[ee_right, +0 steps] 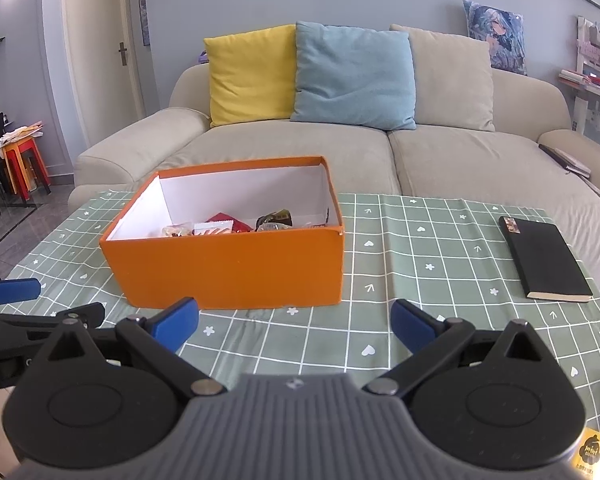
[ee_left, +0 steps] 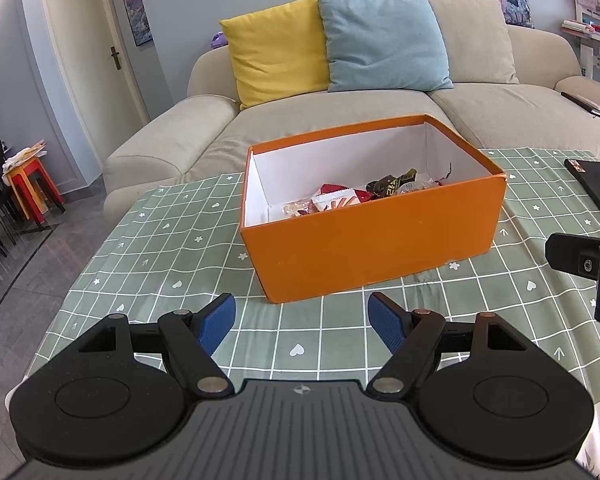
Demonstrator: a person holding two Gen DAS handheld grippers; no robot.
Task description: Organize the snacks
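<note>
An orange box (ee_left: 364,248) with a white inside stands on the green checked tablecloth (ee_left: 160,264); it also shows in the right wrist view (ee_right: 228,268). Several wrapped snacks (ee_left: 340,200) lie in it, red, white and dark brown ones, also seen in the right wrist view (ee_right: 228,227). My left gripper (ee_left: 302,322) is open and empty, just in front of the box. My right gripper (ee_right: 294,326) is open and empty, in front of the box's right part. A yellow snack packet (ee_right: 590,454) lies at the lower right corner.
A black notebook (ee_right: 544,264) lies on the cloth right of the box. A beige sofa (ee_left: 340,120) with yellow, blue and beige cushions stands behind the table. Red and orange stools (ee_left: 32,188) and dark chairs stand far left.
</note>
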